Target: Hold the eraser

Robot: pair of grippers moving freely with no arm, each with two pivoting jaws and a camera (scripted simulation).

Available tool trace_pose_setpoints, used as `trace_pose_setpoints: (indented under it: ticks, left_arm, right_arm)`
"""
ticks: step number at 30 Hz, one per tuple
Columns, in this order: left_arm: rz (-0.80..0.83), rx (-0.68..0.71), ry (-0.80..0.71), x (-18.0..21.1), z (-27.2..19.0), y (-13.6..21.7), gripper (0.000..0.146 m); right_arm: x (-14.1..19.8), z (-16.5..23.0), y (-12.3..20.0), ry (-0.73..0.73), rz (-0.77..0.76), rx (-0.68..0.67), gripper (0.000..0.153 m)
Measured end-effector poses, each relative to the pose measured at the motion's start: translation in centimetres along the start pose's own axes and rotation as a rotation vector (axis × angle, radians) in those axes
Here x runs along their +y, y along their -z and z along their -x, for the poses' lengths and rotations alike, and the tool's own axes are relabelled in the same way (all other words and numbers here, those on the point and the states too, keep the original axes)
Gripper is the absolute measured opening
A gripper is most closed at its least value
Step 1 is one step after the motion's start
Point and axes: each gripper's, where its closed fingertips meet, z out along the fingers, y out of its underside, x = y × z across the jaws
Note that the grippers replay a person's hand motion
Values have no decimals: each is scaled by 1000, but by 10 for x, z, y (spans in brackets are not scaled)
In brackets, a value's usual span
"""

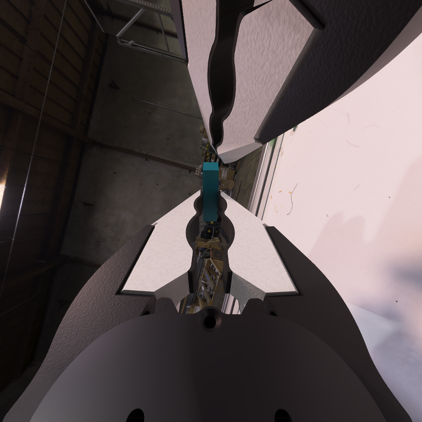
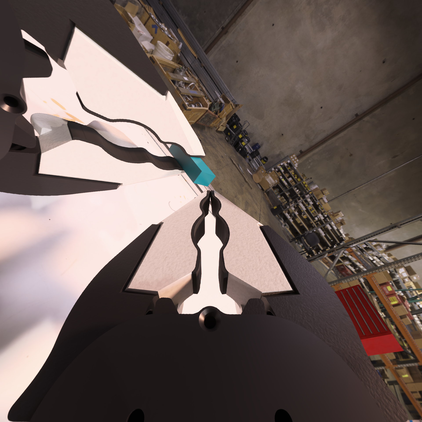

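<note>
The eraser [image 1: 210, 182] is a small teal block. My left gripper [image 1: 210, 195] is shut on it, and its far end sticks out past the fingertips. My right gripper [image 1: 215, 146] comes in from the top of the left wrist view, shut, with its tip just beyond the eraser's free end and a small gap between them. In the right wrist view my right gripper [image 2: 210, 193] is shut and empty. Just above its tip, the left gripper [image 2: 189, 162] reaches in from the upper left holding the eraser [image 2: 198, 171].
A white table surface [image 1: 342, 205] lies to one side of both grippers and also shows in the right wrist view [image 2: 68, 228]. Beyond its edge are warehouse shelves [image 2: 308, 205], a red cabinet [image 2: 365, 319] and a concrete wall [image 1: 137, 137].
</note>
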Motion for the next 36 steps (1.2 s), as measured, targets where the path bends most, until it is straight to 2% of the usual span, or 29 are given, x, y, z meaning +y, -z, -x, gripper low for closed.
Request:
trace_pose_setpoints:
  ticks: [6,19,36]
  left_arm:
    - [-5,4,-4,0,-1,0,11]
    - [-20,19,87,-1,-5,-1,11]
    - [-30,-2,146,-1,-4,-1,11]
  right_arm:
    - [-1,2,1,27,9,-2,0]
    - [0,4,2,-55,3,-34,1]
    - [-4,5,2,-79,-4,-48,1]
